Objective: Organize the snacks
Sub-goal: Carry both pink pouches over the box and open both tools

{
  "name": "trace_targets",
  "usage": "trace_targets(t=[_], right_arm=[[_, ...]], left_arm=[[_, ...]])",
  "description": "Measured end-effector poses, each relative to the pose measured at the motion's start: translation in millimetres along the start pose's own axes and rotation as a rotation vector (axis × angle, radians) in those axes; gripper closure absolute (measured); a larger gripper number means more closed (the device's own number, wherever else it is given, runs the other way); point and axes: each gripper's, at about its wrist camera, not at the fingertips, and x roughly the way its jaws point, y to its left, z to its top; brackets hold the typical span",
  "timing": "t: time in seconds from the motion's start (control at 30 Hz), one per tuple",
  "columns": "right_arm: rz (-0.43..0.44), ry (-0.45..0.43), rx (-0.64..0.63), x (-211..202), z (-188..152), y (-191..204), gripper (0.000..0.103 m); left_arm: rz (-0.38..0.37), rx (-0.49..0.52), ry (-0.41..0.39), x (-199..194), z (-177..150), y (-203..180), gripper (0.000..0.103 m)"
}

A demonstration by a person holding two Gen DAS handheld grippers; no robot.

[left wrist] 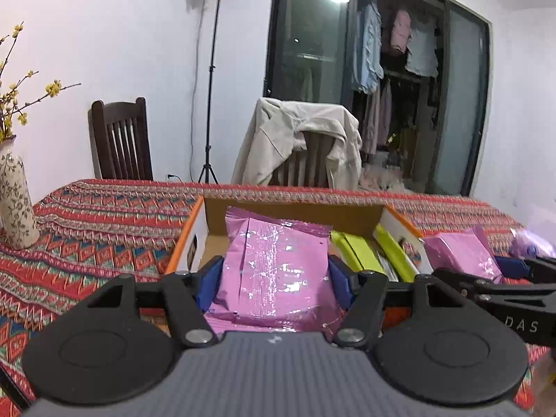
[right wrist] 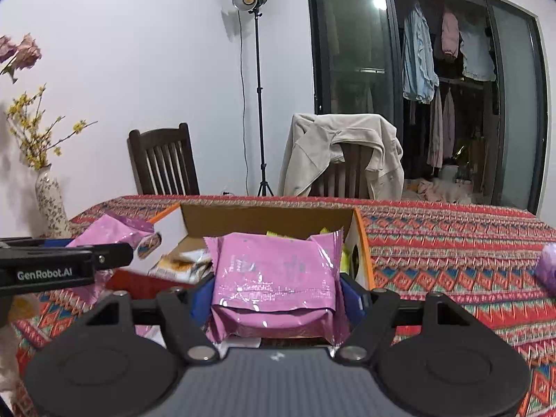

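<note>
Left wrist view: the left tool (left wrist: 276,279) is clamped on one pink snack packet (left wrist: 274,278), its blue pads pressing both sides, and holds it in front of the open cardboard box (left wrist: 292,213) on the patterned table (left wrist: 104,229). Inside the box, at least two yellow-green packets (left wrist: 361,252) stand on edge at the right. The right tool (left wrist: 500,274) shows at the right edge, carrying a second pink packet (left wrist: 462,253). Right wrist view: the right tool (right wrist: 276,295) is closed on its pink packet (right wrist: 278,278), held before the same box (right wrist: 264,217); the left tool (right wrist: 69,260) enters from the left with its packet (right wrist: 114,232). Count: two pink packets gripped, one box, two tools. Judged step: transport of both packets to the box. The next move requires carrying each over the rim, lowering it into free space, then releasing.
</note>
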Motion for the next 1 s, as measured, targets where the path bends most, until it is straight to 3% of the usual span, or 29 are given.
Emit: trace_targets(t=[0.47, 0.7, 0.87, 0.97, 1.0], right_arm=[[-0.065, -0.019, 0.021, 66.9, 45.4, -2.8, 0.032], [-0.07, -0.039, 0.037, 94.7, 35.6, -10.5, 0.031], [-0.056, 0.009, 0.031, 113.5, 22.8, -15.7, 0.031], [-0.036, 0.023, 0.036, 114.4, 20.6, -18.1, 0.025], [-0.029, 0.021, 0.04, 113.0, 19.9, -18.9, 0.019]], left_arm=[[0.093, -0.078, -0.046, 57.2, 43.8, 8.1, 0.038], [0.114, -0.062, -0.031, 86.0, 30.5, 12.6, 0.038], [0.1, -0.055, 0.001, 100.5, 19.7, 17.7, 0.038], [0.087, -0.066, -0.012, 97.5, 16.5, 20.8, 0.035], [0.084, -0.069, -0.024, 95.3, 16.4, 21.2, 0.029]])
